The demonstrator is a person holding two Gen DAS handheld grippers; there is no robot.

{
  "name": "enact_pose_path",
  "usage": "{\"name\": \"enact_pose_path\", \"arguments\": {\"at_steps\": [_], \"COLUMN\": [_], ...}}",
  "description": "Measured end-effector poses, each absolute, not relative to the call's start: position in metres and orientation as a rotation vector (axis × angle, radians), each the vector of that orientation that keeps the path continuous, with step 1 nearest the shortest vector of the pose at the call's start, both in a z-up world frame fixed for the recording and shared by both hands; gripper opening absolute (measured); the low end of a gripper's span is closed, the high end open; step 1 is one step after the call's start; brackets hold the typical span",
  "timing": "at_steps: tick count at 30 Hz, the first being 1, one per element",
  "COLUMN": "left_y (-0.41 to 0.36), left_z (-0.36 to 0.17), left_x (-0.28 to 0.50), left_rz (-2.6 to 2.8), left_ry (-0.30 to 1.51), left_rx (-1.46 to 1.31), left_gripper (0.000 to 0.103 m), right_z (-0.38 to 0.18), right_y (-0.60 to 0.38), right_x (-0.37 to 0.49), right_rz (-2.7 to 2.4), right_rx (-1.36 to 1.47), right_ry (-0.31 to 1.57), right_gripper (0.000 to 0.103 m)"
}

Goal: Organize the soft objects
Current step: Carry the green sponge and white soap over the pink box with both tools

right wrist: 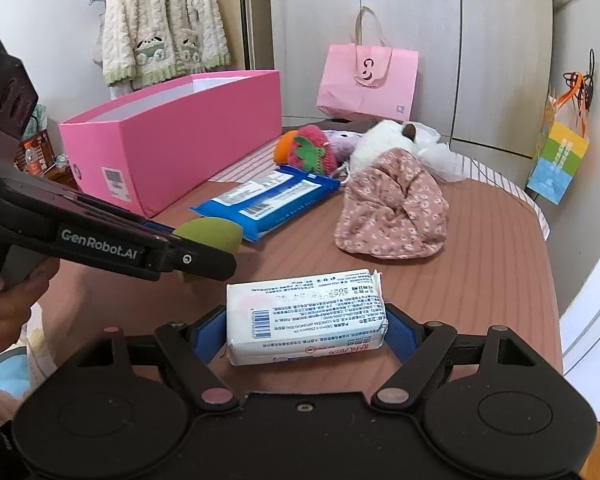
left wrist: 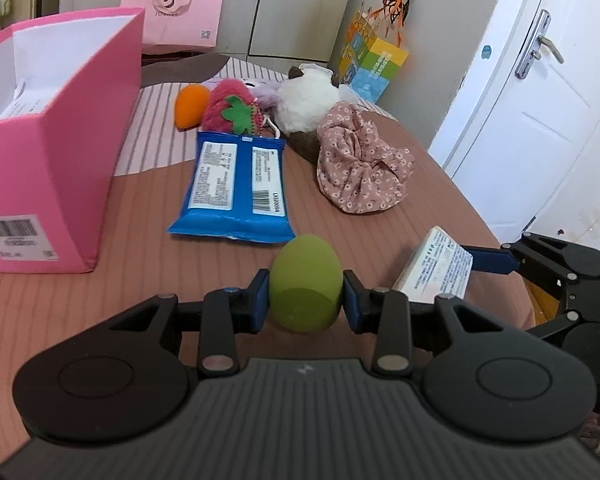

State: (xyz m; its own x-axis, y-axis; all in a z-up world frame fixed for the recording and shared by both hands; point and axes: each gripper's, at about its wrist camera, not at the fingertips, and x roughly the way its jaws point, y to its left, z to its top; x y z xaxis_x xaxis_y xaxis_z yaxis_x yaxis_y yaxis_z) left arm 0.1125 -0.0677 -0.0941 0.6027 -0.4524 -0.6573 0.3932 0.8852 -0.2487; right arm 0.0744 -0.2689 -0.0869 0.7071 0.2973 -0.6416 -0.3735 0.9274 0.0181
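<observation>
The left gripper (left wrist: 306,294) clamps a green egg-shaped sponge (left wrist: 306,284) above the brown bedspread (left wrist: 100,308), and the right gripper (right wrist: 306,334) holds a white tissue pack (right wrist: 304,312) between wide-set pads. Beyond them, the open pink box (left wrist: 60,168) shows only a white paper sheet (left wrist: 20,104) inside, while the blue wipes pack (left wrist: 236,188), floral cloth (left wrist: 360,164) and plush toys (left wrist: 260,104) lie outside it.

"GenRobot.AI" on left gripper (right wrist: 204,256), "LX30064" on blue pack (left wrist: 236,188)
</observation>
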Motion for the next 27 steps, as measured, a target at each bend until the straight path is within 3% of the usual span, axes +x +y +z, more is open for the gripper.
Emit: {"name": "enact_pose_path", "arguments": {"at_steps": [27], "left_y": [0.074], "left_z": [-0.042], "left_x": [0.069], "left_rz": [-0.363], "left_ry": [0.821], "left_rx": [-0.073], "left_gripper": [0.036], "right_z": [-0.022], "right_y": [-0.142], "right_x": [0.056], "right_rz": [0.732], "right_rx": [-0.189], "right_ry": [0.663], "right_gripper": [0.084]}}
